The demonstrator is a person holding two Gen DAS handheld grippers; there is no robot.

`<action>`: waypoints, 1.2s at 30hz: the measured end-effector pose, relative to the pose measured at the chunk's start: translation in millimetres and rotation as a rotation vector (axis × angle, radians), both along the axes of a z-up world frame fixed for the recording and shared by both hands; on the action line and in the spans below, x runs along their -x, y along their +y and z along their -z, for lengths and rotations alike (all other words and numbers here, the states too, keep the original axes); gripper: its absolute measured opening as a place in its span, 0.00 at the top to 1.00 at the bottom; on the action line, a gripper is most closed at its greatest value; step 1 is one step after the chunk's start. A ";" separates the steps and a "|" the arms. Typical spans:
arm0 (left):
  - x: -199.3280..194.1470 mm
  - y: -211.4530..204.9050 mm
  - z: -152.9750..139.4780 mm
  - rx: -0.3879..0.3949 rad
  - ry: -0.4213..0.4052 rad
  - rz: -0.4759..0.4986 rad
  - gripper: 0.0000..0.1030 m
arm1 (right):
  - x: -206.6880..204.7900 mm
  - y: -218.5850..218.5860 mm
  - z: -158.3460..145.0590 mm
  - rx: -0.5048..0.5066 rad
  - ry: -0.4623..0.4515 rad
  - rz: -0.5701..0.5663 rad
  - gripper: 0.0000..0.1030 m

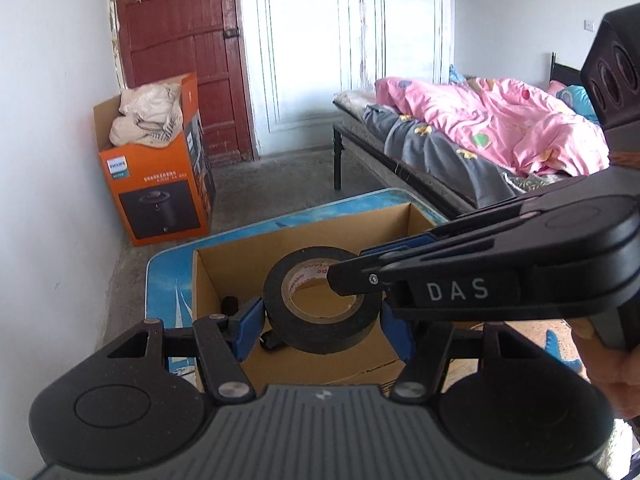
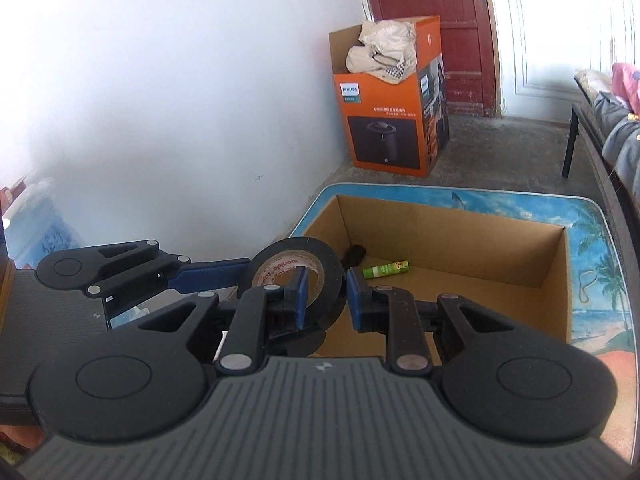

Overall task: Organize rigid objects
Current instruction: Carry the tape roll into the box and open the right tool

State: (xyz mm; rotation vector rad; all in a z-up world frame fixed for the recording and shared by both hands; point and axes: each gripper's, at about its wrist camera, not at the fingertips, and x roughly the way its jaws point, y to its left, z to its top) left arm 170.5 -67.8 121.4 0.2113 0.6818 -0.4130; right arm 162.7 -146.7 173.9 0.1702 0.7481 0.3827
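A black roll of tape [image 1: 320, 312] is held over the open cardboard box [image 1: 224, 256]. My left gripper [image 1: 322, 322] is shut on the roll from both outer sides. My right gripper [image 1: 360, 258] comes in from the right, one finger inside the roll's hole and one outside, pinching its wall. In the right wrist view my right gripper [image 2: 326, 292] clamps the roll's wall [image 2: 334, 276]; the left gripper [image 2: 224, 274] reaches it from the left. Inside the box [image 2: 460, 216] lie a green tube [image 2: 386, 269] and a small dark object [image 2: 354, 254].
The box stands on a blue table with a beach print [image 2: 592, 256]. An orange Philips carton [image 1: 160, 184] stuffed with cloth stands by the white wall and red door [image 1: 180, 40]. A bed with a pink quilt [image 1: 500, 120] is at the right.
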 end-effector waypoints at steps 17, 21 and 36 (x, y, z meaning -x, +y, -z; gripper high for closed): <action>-129.6 -5.4 98.7 -0.223 0.475 -0.011 0.37 | -140.4 -7.3 139.1 -0.152 0.547 -0.075 0.79; -134.0 -14.0 105.9 -0.295 0.493 -0.001 0.37 | -156.9 -6.4 159.3 -0.173 0.609 -0.093 0.78; -132.3 -22.8 103.6 -0.338 0.491 0.019 0.35 | -165.3 16.3 184.8 -0.189 0.702 -0.155 0.76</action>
